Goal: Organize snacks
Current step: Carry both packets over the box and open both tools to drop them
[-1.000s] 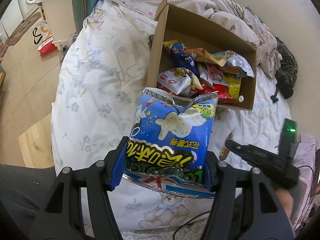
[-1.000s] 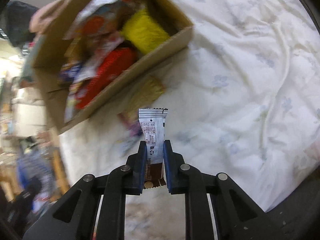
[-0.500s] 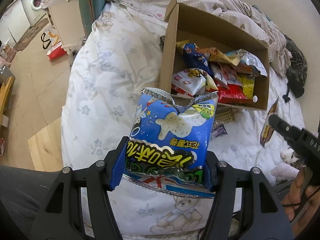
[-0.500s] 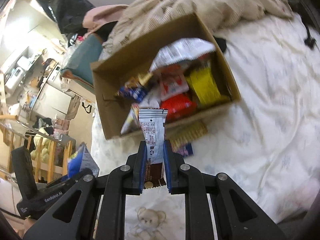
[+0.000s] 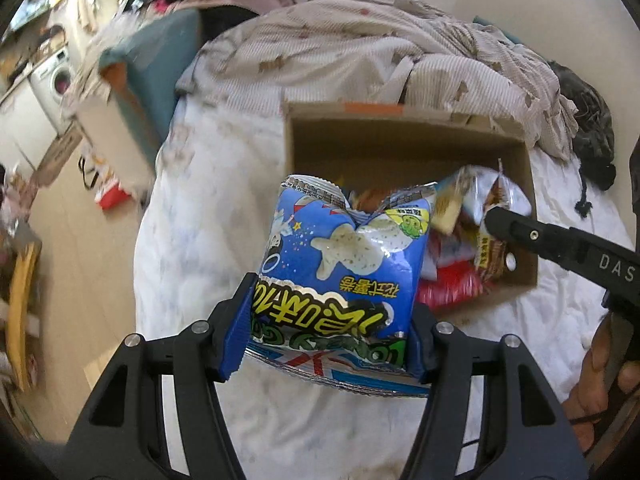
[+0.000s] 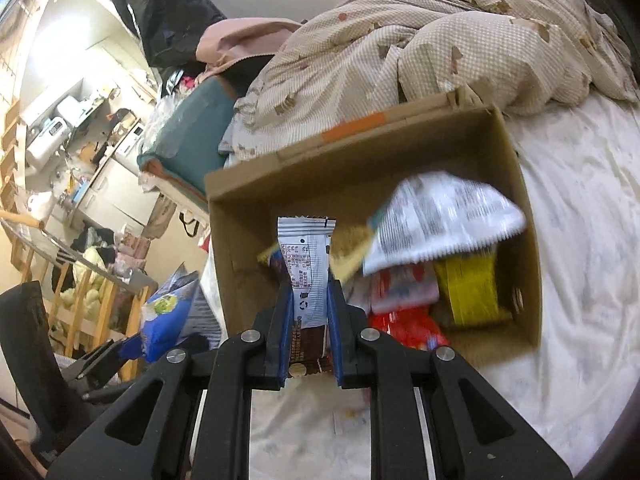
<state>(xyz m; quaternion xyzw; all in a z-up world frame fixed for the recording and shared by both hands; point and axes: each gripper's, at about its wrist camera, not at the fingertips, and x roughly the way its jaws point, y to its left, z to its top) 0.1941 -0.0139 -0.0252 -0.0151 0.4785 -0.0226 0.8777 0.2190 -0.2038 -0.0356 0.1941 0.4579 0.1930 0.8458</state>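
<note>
My left gripper (image 5: 328, 336) is shut on a blue snack bag (image 5: 340, 276) and holds it just in front of the open cardboard box (image 5: 400, 140) on the bed. My right gripper (image 6: 308, 344) is shut on a slim white and brown snack bar (image 6: 306, 272) held upright over the box's near edge (image 6: 224, 264). The box holds several snack packets, among them a red one (image 6: 404, 326), a yellow one (image 6: 468, 292) and a white one (image 6: 444, 220). The right gripper shows in the left wrist view (image 5: 496, 220) over the box. The blue bag shows in the right wrist view (image 6: 168, 316).
The box sits on a white floral bedsheet (image 5: 208, 216). A rumpled checked quilt (image 6: 440, 40) lies behind it. A teal cushion (image 6: 188, 136) is at the bed's left. A dark cloth (image 5: 588, 124) lies at the far right. Floor and furniture (image 5: 56, 208) are to the left.
Both grippers have moved closer to the box with their snacks still held. The right gripper now reaches over the box's contents.
</note>
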